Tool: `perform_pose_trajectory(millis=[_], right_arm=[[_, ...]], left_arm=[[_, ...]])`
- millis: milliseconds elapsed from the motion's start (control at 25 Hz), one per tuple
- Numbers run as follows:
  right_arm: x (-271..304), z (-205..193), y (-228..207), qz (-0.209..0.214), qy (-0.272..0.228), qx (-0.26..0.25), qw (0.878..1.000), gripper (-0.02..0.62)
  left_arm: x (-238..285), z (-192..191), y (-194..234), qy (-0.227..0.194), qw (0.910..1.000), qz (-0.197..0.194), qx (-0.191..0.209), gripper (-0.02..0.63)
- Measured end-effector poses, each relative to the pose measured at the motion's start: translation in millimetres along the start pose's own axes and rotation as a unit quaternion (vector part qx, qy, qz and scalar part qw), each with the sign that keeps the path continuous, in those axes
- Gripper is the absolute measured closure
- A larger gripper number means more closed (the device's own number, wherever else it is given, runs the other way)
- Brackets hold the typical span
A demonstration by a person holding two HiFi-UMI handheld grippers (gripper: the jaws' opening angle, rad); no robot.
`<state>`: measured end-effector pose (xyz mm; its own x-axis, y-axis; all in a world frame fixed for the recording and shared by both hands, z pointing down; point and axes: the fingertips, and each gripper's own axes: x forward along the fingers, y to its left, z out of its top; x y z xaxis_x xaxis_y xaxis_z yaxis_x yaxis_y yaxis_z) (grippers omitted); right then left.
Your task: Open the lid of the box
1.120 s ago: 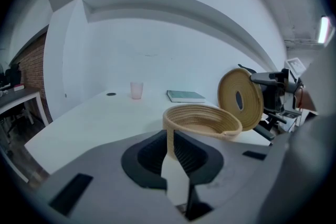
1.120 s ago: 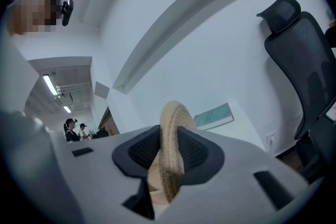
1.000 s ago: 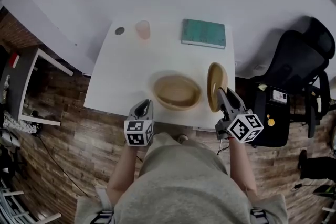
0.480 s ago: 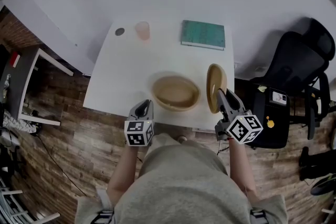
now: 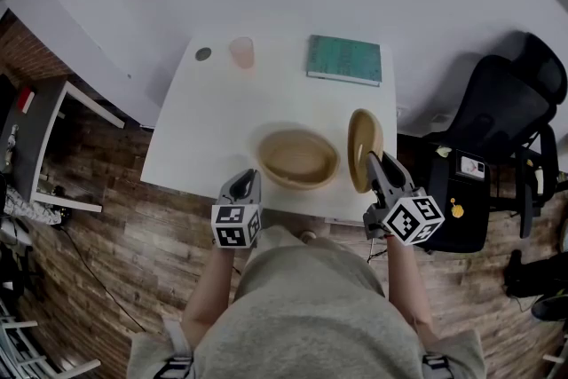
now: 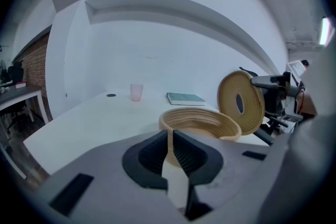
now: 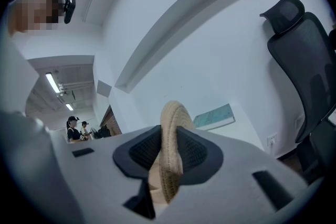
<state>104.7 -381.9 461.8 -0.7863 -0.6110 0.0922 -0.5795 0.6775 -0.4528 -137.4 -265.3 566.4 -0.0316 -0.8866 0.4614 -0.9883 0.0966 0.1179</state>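
The box is a round woven basket (image 5: pixel 299 158) lying open near the front edge of the white table (image 5: pixel 204 138). Its woven lid (image 5: pixel 363 149) stands on edge at the table's right, lifted clear of the basket. My right gripper (image 5: pixel 376 162) is shut on the lid's rim (image 7: pixel 169 165), its pads pressing both faces. In the left gripper view the basket (image 6: pixel 200 123) lies ahead and the lid (image 6: pixel 241 102) shows to its right. My left gripper (image 5: pixel 243 185) hangs at the table's front edge, left of the basket, shut with nothing between its jaws.
A teal book (image 5: pixel 344 58) lies at the table's back right, a pink cup (image 5: pixel 240 51) and a small dark disc (image 5: pixel 203 54) at the back left. A black office chair (image 5: pixel 504 129) stands right of the table. A dark side desk (image 5: pixel 40 146) is at the left.
The lid has tipped a little further upright in my right gripper. The left gripper has stayed where it was.
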Motion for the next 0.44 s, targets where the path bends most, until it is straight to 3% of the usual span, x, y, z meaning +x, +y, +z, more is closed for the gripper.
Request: perform_pose_trajectory(millis=[440], right_arm=[[-2.4, 2.1, 4.7, 0.003, 0.001, -0.006, 1.000, 0.499]], left_arm=[[-1.0, -1.5, -3.7, -0.003, 1.0000, -0.005, -0.002, 0.577]])
